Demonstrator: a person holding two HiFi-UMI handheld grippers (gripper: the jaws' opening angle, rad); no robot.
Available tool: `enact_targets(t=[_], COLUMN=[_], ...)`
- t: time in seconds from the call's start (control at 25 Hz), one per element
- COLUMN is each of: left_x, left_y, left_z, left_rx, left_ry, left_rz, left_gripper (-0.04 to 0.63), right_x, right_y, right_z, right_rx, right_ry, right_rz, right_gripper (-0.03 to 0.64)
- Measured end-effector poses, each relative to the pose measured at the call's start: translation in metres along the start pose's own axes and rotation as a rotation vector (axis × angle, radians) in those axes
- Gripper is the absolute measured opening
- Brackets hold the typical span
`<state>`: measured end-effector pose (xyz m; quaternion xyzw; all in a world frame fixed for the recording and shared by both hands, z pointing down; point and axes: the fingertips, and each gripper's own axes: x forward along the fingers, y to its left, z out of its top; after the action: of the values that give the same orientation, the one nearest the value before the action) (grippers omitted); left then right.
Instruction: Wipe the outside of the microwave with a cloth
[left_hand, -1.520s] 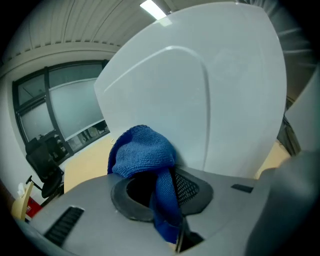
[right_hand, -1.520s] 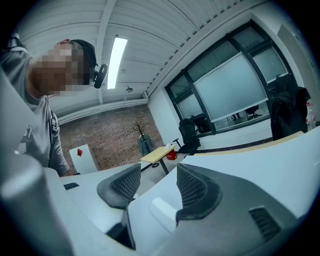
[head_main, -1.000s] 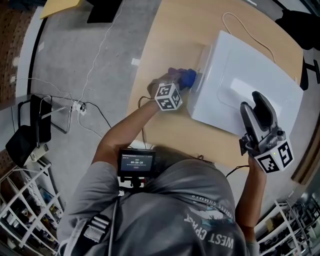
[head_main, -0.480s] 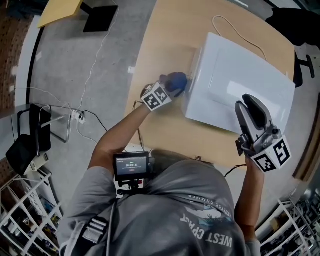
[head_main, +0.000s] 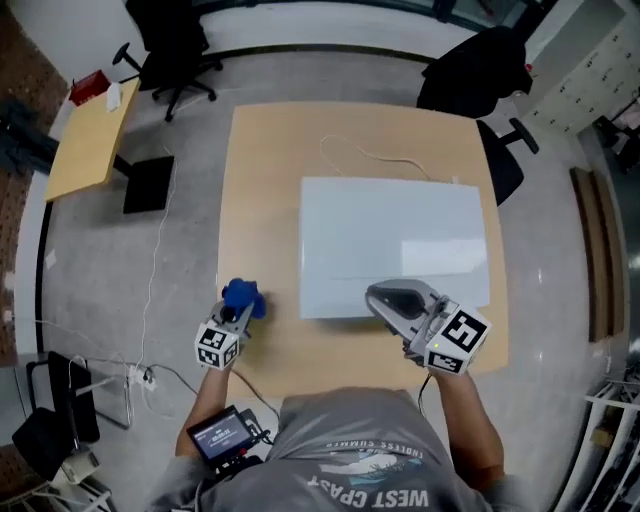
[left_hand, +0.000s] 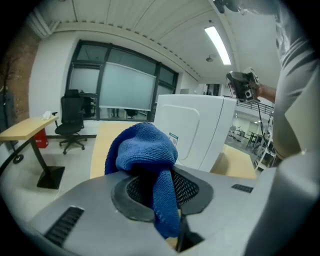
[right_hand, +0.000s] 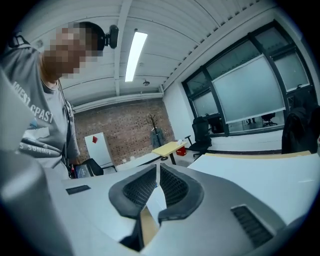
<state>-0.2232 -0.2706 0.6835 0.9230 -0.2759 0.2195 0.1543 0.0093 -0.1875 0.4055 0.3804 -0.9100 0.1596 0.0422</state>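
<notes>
The white microwave (head_main: 395, 245) stands in the middle of the wooden table (head_main: 260, 200). My left gripper (head_main: 236, 312) hovers over the table's front left, apart from the microwave's left side, shut on a bunched blue cloth (head_main: 243, 294). In the left gripper view the cloth (left_hand: 145, 150) bulges over the jaws, with the microwave (left_hand: 192, 135) just beyond. My right gripper (head_main: 388, 298) is at the microwave's front edge. Its jaws have just been closing and now meet with nothing between them (right_hand: 157, 172). The microwave's top (right_hand: 270, 175) shows to its right.
A white cable (head_main: 370, 155) lies on the table behind the microwave. Office chairs (head_main: 170, 40) (head_main: 480, 70) stand beyond the table's far side, and a small side desk (head_main: 90, 140) stands to the left. Wire shelving (head_main: 40, 460) is at the lower left.
My left gripper has drawn the cloth off the microwave's left side, toward the table's front left. The head view has swung to face the microwave squarely. My right gripper shifted along the front edge.
</notes>
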Motion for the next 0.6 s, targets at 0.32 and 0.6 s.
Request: enact_targets(t=[0.32, 0.6], left_x=[-0.049, -0.063], left_y=[-0.064, -0.113], left_z=[-0.024, -0.017], left_rx=[-0.142, -0.104], left_ry=[-0.019, -0.009], left_rz=[0.069, 0.075], left_gripper=[0.086, 0.086], right_x=[-0.056, -0.105], right_y=[0.023, 0.04], right_z=[-0.038, -0.069], right_rx=[0.102, 0.13], right_ry=[0.044, 0.015], right_rz=[-0.026, -0.015], right_gripper=[0.034, 0.034])
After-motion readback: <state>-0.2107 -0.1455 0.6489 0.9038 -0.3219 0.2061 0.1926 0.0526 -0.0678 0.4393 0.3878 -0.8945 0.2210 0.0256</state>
